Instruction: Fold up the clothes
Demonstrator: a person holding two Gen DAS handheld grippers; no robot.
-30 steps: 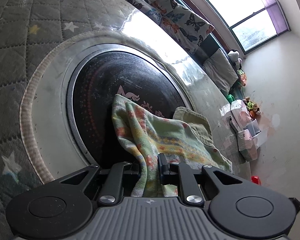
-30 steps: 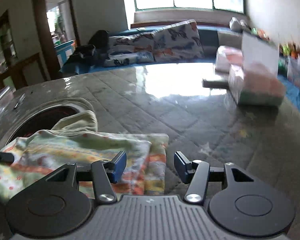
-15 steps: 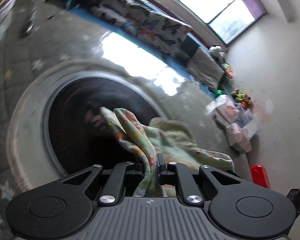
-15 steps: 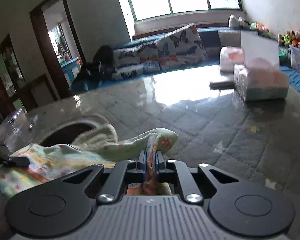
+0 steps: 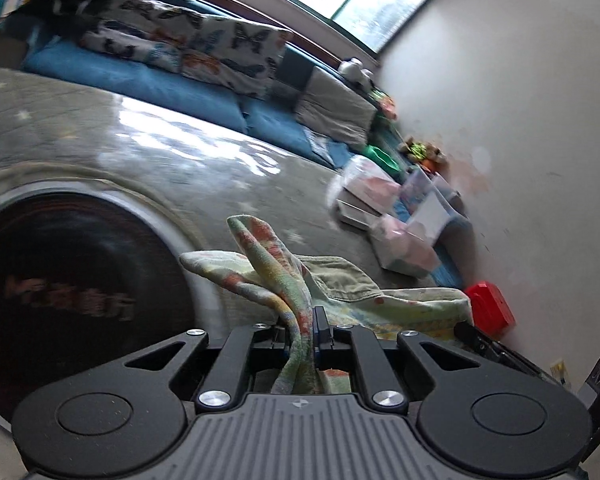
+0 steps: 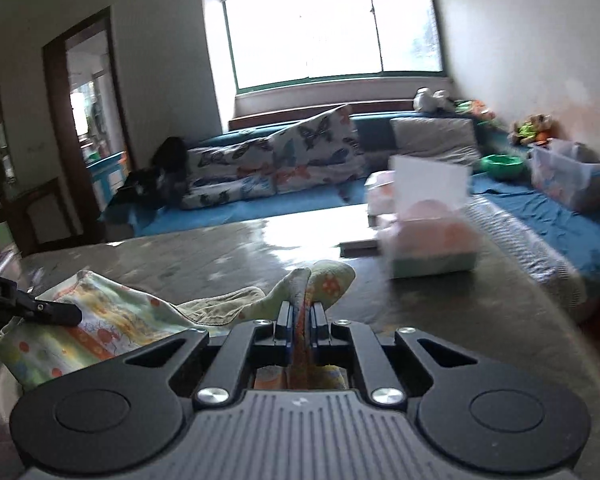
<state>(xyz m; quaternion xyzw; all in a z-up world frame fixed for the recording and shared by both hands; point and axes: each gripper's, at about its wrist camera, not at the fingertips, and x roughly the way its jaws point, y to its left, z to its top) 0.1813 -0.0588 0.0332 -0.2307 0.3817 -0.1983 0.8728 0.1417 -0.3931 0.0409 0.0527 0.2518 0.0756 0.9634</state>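
A small pale-green garment with orange and yellow print (image 5: 284, 276) hangs between both grippers above the grey quilted table (image 5: 100, 136). My left gripper (image 5: 302, 320) is shut on one bunched edge of it. My right gripper (image 6: 300, 312) is shut on the other edge of the garment (image 6: 100, 320), with a fold sticking up past the fingertips. The left gripper also shows at the left edge of the right wrist view (image 6: 40, 308). An olive-green inner layer (image 5: 340, 276) shows in the middle.
A round black glass inset with a metal ring (image 5: 80, 280) sits in the table under the garment. Plastic boxes (image 6: 428, 240) stand at the table's far right. A blue bench with butterfly cushions (image 6: 280, 164) runs under the window. A red box (image 5: 490, 308) lies by the wall.
My right gripper closed on the garment's edge. Both grippers then lifted the garment off the table and tilted up, so the views now look toward the window.
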